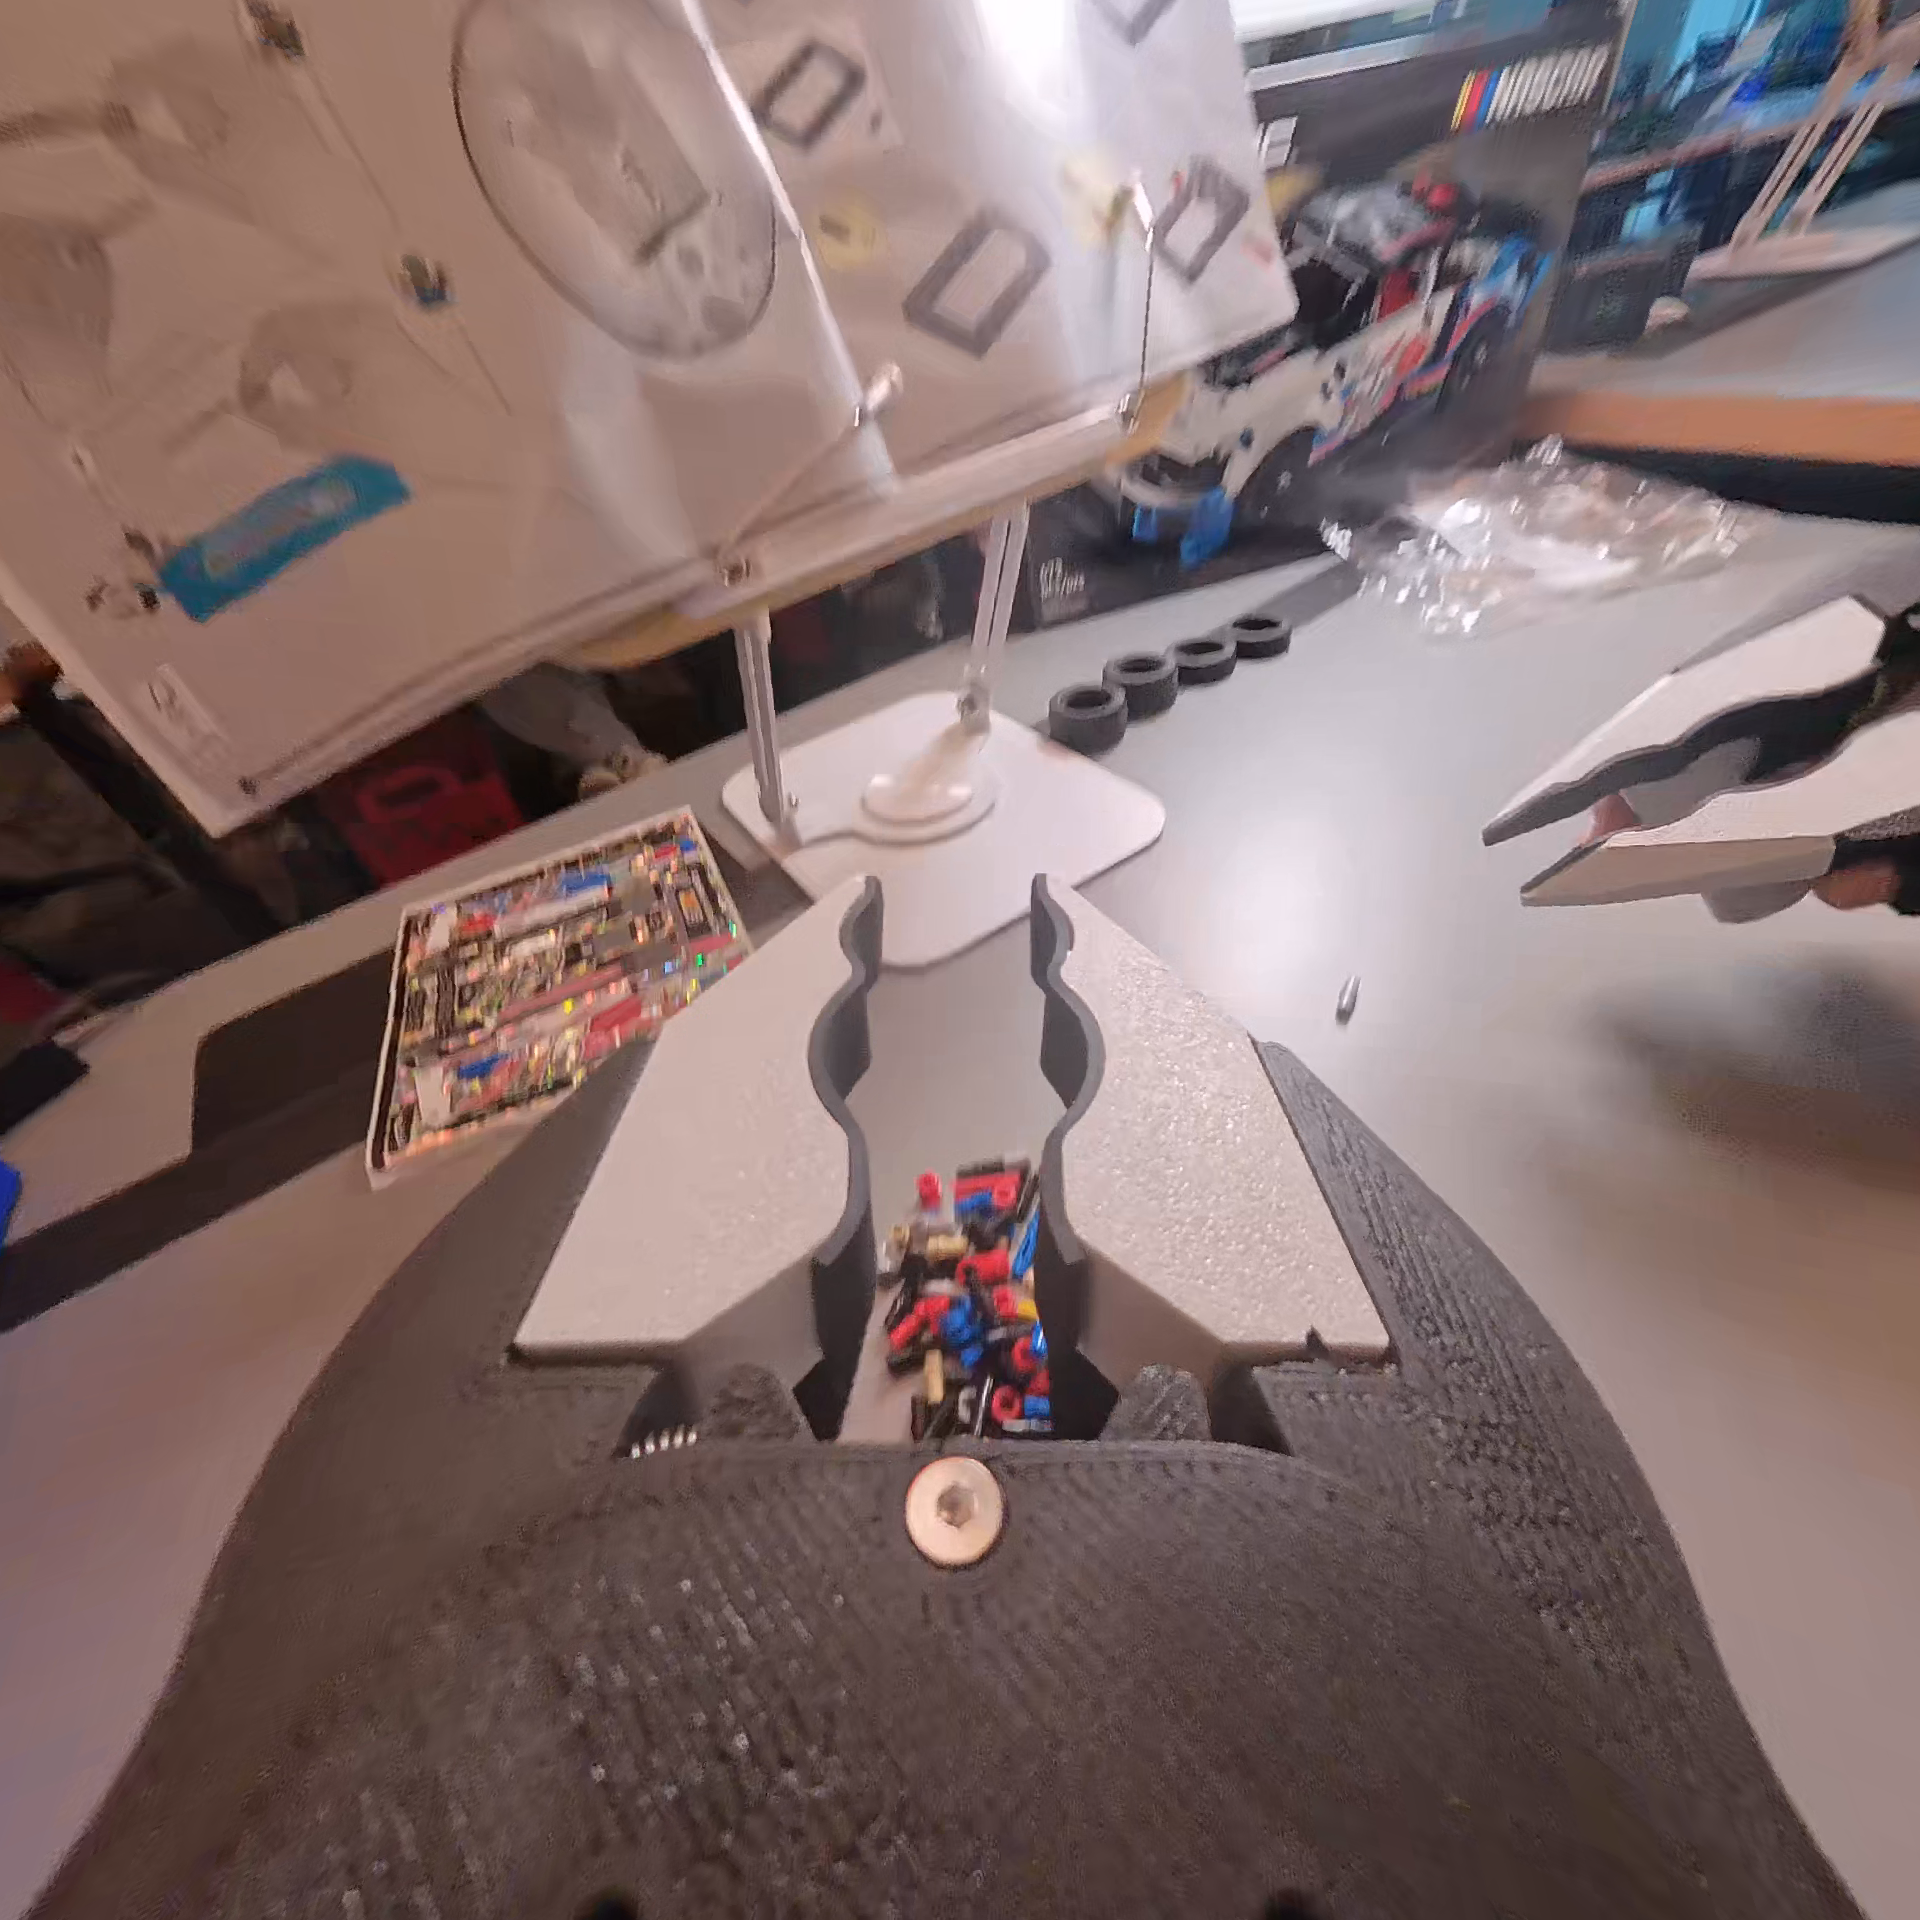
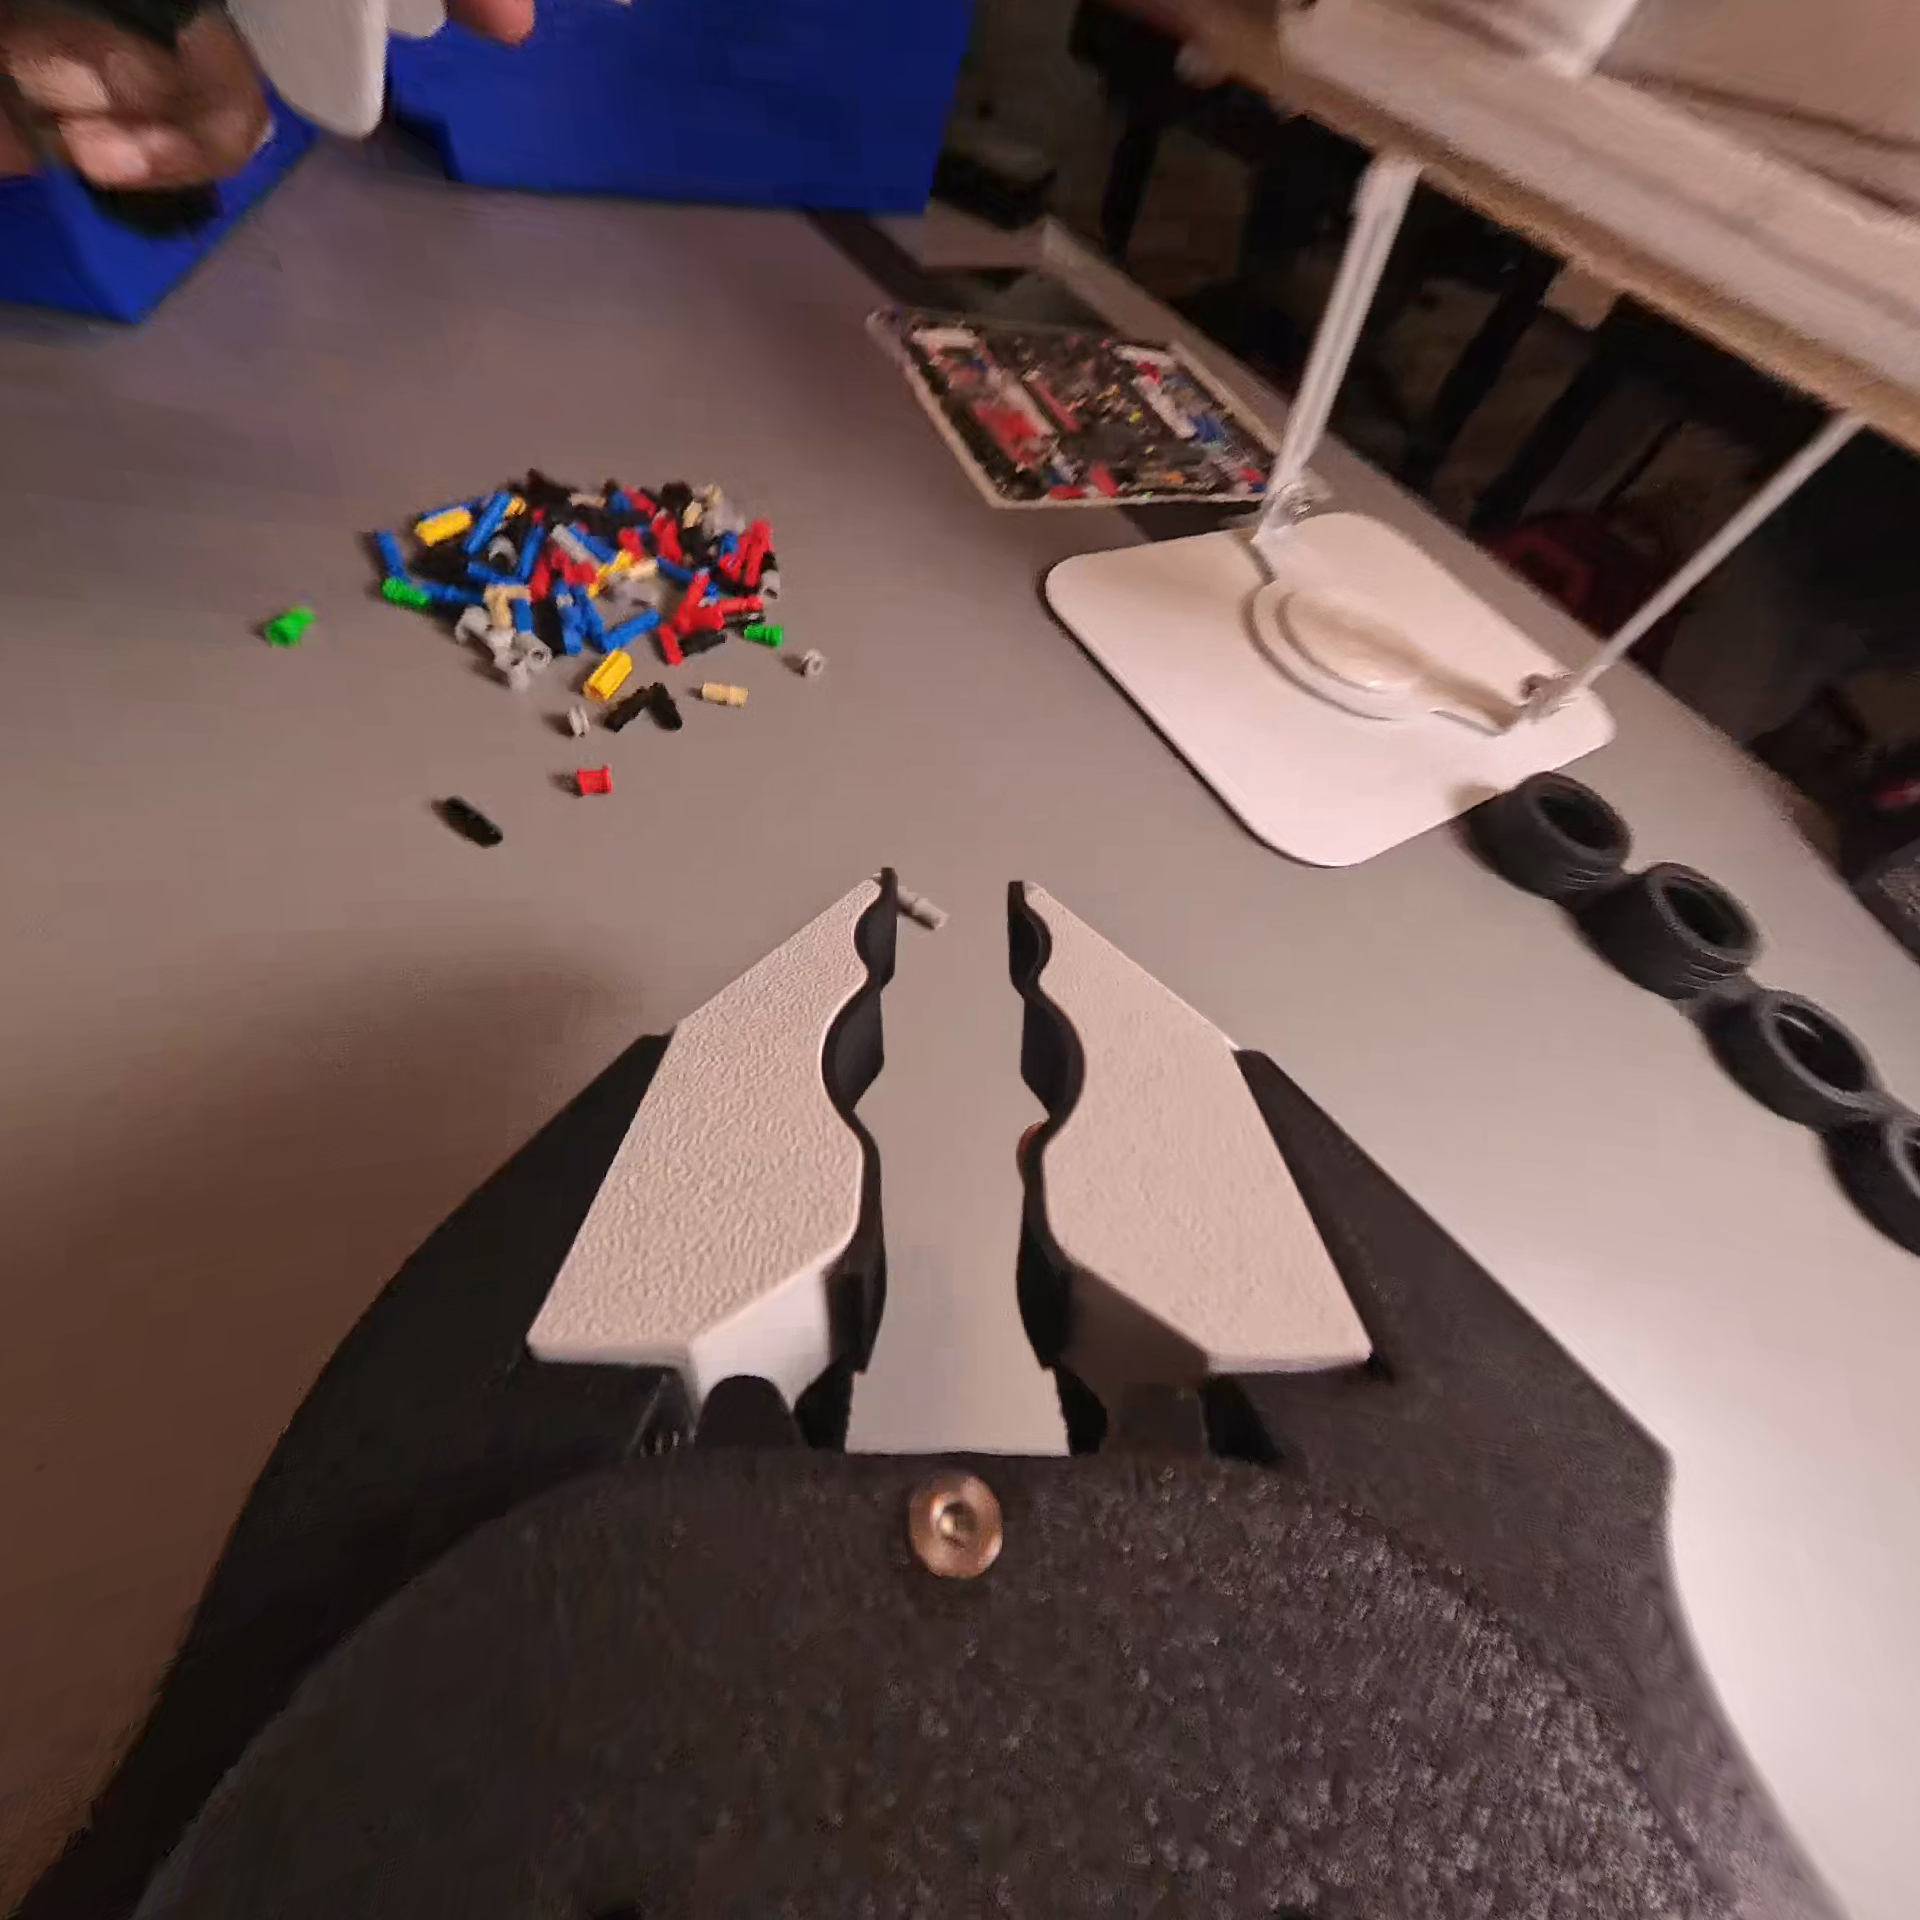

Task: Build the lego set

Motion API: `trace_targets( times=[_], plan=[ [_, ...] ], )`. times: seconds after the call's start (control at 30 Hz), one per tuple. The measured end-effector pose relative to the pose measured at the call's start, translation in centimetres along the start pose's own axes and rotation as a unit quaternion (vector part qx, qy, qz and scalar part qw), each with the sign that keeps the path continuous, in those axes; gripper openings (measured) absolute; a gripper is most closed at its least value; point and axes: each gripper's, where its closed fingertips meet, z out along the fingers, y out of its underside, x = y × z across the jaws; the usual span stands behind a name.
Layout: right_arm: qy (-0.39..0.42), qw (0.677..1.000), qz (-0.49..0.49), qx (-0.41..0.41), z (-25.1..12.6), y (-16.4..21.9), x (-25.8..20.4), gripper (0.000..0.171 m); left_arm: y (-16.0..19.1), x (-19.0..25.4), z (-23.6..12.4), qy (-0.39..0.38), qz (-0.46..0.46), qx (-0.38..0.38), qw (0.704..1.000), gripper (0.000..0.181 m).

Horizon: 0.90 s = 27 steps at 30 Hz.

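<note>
A pile of small lego pins and connectors (image 2: pixel 582 582), in blue, red, black, yellow and grey, lies on the grey table (image 2: pixel 935 644). In the left wrist view the pile (image 1: pixel 966 1299) shows between the fingers near their base. My left gripper (image 1: pixel 956 904) is open and empty above it. My right gripper (image 2: pixel 951 894) is open over bare table. A small grey pin (image 2: pixel 923 909) lies just by its left fingertip, not clamped. The same pin (image 1: pixel 1348 997) shows on the table below the right gripper (image 1: pixel 1517 868) in the left wrist view.
A sticker sheet (image 2: pixel 1081 426) and the white base (image 2: pixel 1320 675) of a stand holding the instruction booklet (image 1: pixel 520 312) sit behind the pile. Black tyres (image 2: pixel 1683 935) stand in a row at the right. Loose green (image 2: pixel 288 627), red (image 2: pixel 592 779) and black (image 2: pixel 470 821) pieces lie nearby. Blue bins (image 2: pixel 675 94) are at the far edge. My hands' fingertips stand some 20 cm from each other.
</note>
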Motion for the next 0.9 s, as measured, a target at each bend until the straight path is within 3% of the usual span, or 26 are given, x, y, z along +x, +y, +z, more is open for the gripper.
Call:
trace_targets(
  times=[0.13, 0.4, 0.47, 0.57, 0.67, 0.8, 0.9],
  plan=[
    [-0.119, 0.984, 0.010, -0.130, 2.9, 2.7, -1.9, 0.047, 3.5, -0.5, 0.0, 0.022, -0.016, -0.055, 0.998, 0.016],
    [-0.156, 0.972, 0.018, -0.177, 5.8, 3.1, -1.7, 0.036, 5.8, -0.6, 1.1, 0.037, -0.064, -0.040, 0.996, 0.021],
    [-0.136, 0.980, 0.027, -0.140, 5.8, 2.0, -0.9, 0.039, 5.5, -0.6, 1.4, 0.031, -0.068, -0.027, 0.997, 0.024],
    [-0.071, 0.995, 0.070, -0.013, 5.2, -1.8, 1.6, 0.046, 4.7, -0.7, 1.6, 0.012, -0.062, -0.003, 0.998, 0.029],
    [0.001, 0.982, 0.135, 0.129, 3.3, -5.2, 4.5, 0.044, 3.8, -0.5, 1.9, -0.005, -0.046, 0.017, 0.999, 0.029],
    [0.049, 0.964, 0.161, 0.207, 1.9, -6.1, 6.1, 0.000, 2.1, -0.4, 3.0, -0.026, -0.032, 0.048, 0.998, 0.028],
    [0.064, 0.969, 0.129, 0.202, 2.4, -5.7, 6.1, 0.000, 0.8, -0.7, 4.3, -0.041, -0.024, 0.064, 0.997, 0.028]
  ],
)
